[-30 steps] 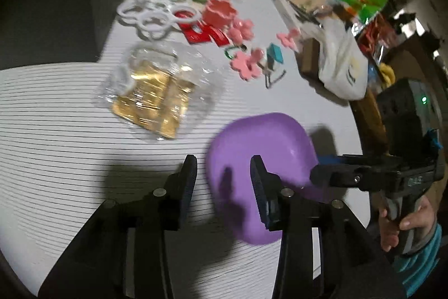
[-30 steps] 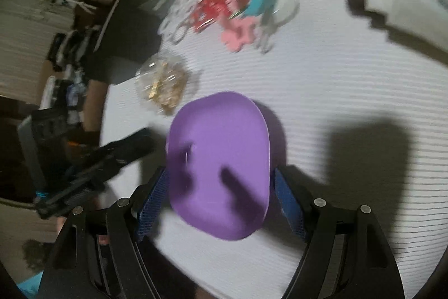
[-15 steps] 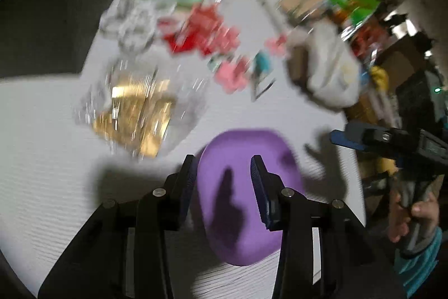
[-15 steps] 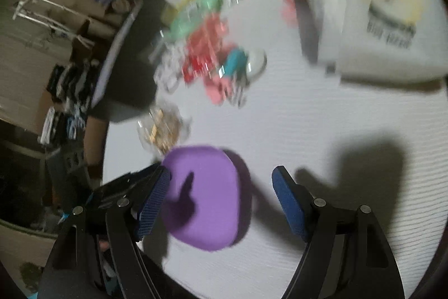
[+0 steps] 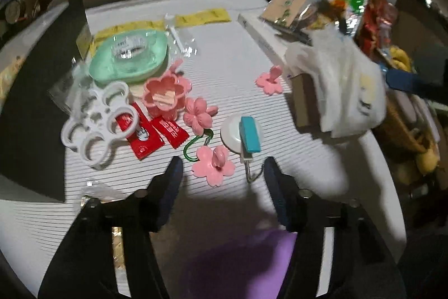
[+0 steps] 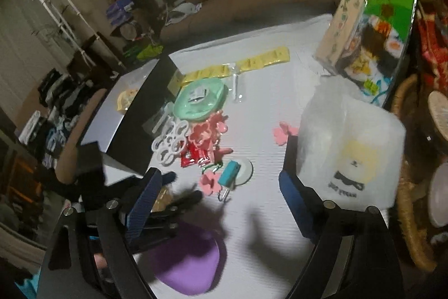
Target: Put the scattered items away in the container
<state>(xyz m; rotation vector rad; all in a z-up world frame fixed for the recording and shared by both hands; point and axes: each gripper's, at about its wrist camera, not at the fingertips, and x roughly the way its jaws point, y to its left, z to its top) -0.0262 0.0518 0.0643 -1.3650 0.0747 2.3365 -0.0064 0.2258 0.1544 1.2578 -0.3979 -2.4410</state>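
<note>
Purple bowl (smooth, rounded) sits upright on the striped cloth.

In the left wrist view the bowl sits at the bottom centre of the table. Above it lie a flower hook and a suction hook side by side. Upper left — a lidded dish, with a ring holder below it. A plastic bag fills the right.
</note>
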